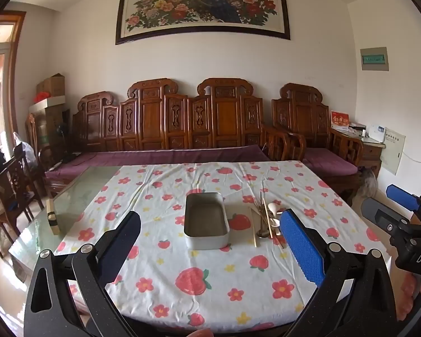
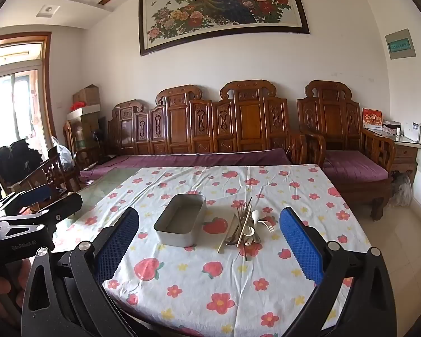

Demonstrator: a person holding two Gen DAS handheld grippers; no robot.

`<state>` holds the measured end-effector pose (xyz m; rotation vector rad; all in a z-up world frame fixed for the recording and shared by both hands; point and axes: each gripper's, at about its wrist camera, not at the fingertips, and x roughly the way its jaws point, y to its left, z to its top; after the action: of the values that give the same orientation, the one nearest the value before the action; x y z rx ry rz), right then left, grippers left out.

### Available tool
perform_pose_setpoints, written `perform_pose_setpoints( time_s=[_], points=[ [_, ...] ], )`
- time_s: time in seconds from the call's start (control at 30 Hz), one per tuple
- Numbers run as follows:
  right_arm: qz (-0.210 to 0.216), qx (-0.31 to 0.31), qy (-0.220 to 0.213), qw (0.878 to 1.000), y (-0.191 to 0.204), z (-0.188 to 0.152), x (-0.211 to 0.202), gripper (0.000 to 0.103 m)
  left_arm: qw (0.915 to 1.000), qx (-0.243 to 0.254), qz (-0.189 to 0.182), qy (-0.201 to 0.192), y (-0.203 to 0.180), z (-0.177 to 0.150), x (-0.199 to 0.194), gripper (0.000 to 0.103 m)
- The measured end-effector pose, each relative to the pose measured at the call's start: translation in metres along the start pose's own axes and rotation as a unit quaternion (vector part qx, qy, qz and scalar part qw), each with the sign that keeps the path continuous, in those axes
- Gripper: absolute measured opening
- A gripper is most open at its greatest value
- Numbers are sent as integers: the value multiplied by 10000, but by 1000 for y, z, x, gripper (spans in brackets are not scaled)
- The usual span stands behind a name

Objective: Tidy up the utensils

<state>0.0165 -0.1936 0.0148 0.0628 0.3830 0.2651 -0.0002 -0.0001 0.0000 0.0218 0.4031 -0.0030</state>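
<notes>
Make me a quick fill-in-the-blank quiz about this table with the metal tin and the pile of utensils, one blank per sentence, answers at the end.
1. The metal tin has ____ inside it.
2. The utensil pile lies on the tin's ____ side.
3. Both the left gripper and the right gripper are ____.
4. The tablecloth is printed with flowers and ____.

Answers: nothing; right; open; strawberries
</notes>
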Motion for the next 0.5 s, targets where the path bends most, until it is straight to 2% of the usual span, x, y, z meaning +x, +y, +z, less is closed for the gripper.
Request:
perform_pose_setpoints(
  time_s=[0.5],
  points=[
    [10,39,22,10000,-1,0,0,100,10000,-12,-15,-33,-4,4,-2,96]
  ],
)
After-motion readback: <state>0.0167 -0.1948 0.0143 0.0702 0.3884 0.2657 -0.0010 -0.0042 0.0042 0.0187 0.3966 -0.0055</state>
